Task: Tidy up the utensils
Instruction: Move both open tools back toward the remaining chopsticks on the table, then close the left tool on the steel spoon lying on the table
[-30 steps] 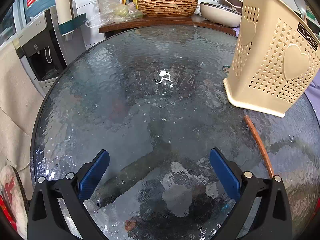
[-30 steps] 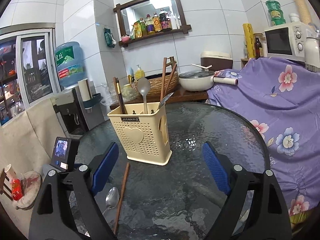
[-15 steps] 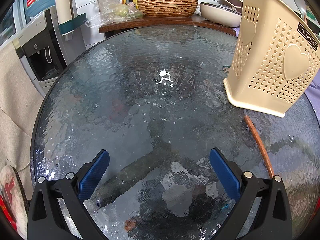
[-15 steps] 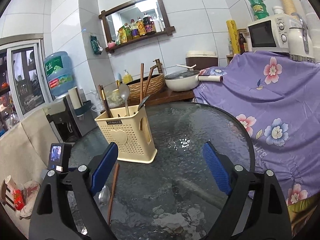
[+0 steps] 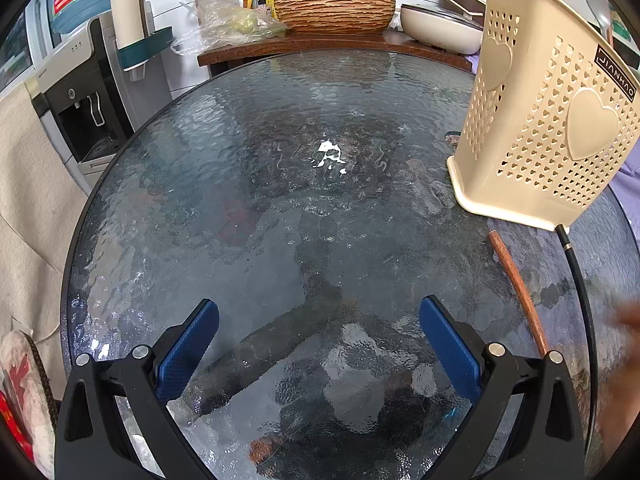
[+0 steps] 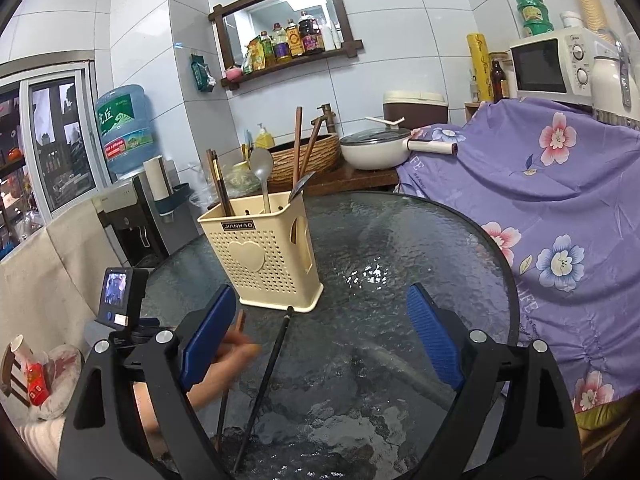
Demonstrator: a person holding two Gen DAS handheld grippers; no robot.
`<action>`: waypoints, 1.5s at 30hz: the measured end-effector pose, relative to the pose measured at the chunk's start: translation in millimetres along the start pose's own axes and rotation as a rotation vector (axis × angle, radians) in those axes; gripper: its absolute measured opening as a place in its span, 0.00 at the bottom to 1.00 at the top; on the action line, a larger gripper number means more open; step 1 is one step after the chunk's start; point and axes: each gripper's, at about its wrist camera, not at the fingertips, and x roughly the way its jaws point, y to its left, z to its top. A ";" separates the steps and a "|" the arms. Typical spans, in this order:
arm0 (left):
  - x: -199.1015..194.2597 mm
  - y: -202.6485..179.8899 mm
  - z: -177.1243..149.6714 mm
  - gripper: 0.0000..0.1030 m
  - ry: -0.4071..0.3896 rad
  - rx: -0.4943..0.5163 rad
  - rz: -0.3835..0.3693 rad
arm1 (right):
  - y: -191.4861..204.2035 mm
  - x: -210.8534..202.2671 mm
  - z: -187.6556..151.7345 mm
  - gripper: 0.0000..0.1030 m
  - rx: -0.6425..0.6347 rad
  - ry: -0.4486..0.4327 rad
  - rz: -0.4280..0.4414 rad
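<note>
Since a second ago a black chopstick [image 6: 267, 380] has come onto the bench [image 6: 400, 240], its far tip almost at the base of the cream utensil holder [image 6: 264, 256], and a bare hand [image 6: 224, 364] has come in from the near left, blurred, beside it; the spoon that lay near the brown chopstick is no longer in sight. Both claws hang over a round bench of rippled dark glass with a bright glare spot near its middle. Left claw [image 5: 318, 354] is released, its blue pads wide apart over bare glass with nothing between them. Right claw [image 6: 320, 340] is likewise released, jaws wide, gripping nothing; the black chopstick lies on the glass below and between its pads. A brown chopstick [image 5: 518, 286] lies on the bench just near of the holder, running toward the near edge. The holder stands upright at the bench's far left part in the right wrist view, with chopsticks and two spoons standing in it. Beyond the bench a wooden counter [image 5: 320, 46] carries a woven basket [image 5: 334, 12] and a white pan [image 6: 374, 152]. A water dispenser [image 6: 128, 204] stands at the far left against white tiled walls, a purple flowered cloth [image 6: 540, 208] drapes the right, and a microwave [image 6: 548, 66] sits above it.
</note>
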 end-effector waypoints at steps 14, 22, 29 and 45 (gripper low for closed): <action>4.6 2.5 6.4 0.95 -0.004 0.043 -0.033 | 17.2 26.2 -20.8 0.84 -0.008 0.077 0.031; 5.2 1.7 6.9 0.95 -0.004 0.044 -0.034 | 13.5 31.0 -30.4 0.84 -0.014 0.116 0.005; -8.2 -6.4 2.4 0.94 -0.031 0.019 0.003 | 14.0 30.7 -34.7 0.84 -0.014 0.127 0.006; -92.9 -92.0 -108.6 0.73 -0.033 0.281 -0.096 | 15.9 29.7 -34.8 0.84 -0.026 0.136 0.012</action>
